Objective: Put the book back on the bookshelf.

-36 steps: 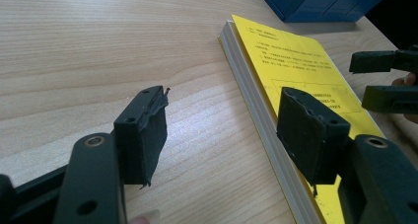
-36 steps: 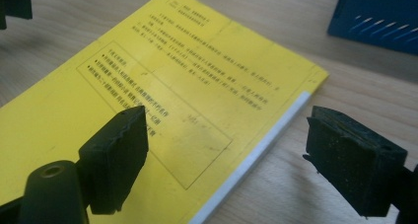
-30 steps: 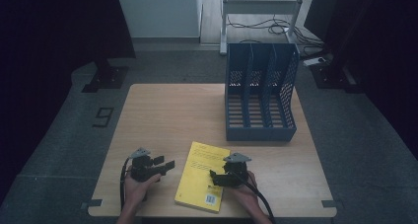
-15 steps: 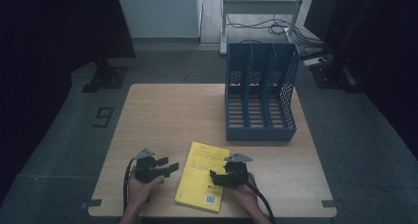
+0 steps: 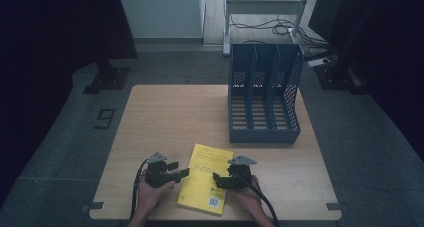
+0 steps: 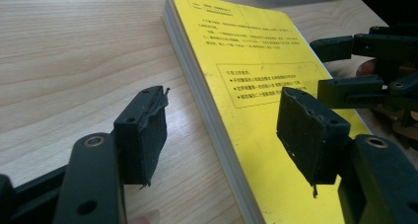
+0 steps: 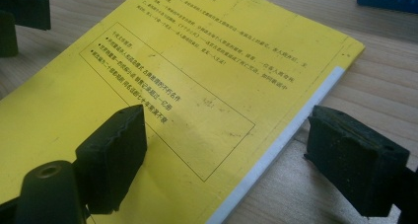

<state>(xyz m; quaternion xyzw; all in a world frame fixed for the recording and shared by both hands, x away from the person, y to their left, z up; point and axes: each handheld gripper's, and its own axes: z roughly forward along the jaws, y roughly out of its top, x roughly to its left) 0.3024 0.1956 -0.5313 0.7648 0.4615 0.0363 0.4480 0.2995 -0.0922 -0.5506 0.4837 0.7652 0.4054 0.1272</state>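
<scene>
Low on the wooden tabletop (image 5: 165,117), the yellow book (image 5: 205,184) lies flat between two open, empty claws, left (image 5: 183,174) and right (image 5: 218,179), so opposite edges should be straddled squarely before closing.

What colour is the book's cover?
Yellow with black print; the book shows best in the right gripper view.

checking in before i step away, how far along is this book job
Early stage. Done so far: both claws are at the yellow book, which lies flat on the table. In hand: the left claw and right claw stand open, each straddling a long edge of the book, neither pressing on it. Left: gripping and lifting it, probably to stand it in the blue file rack, whose slots look empty.
</scene>
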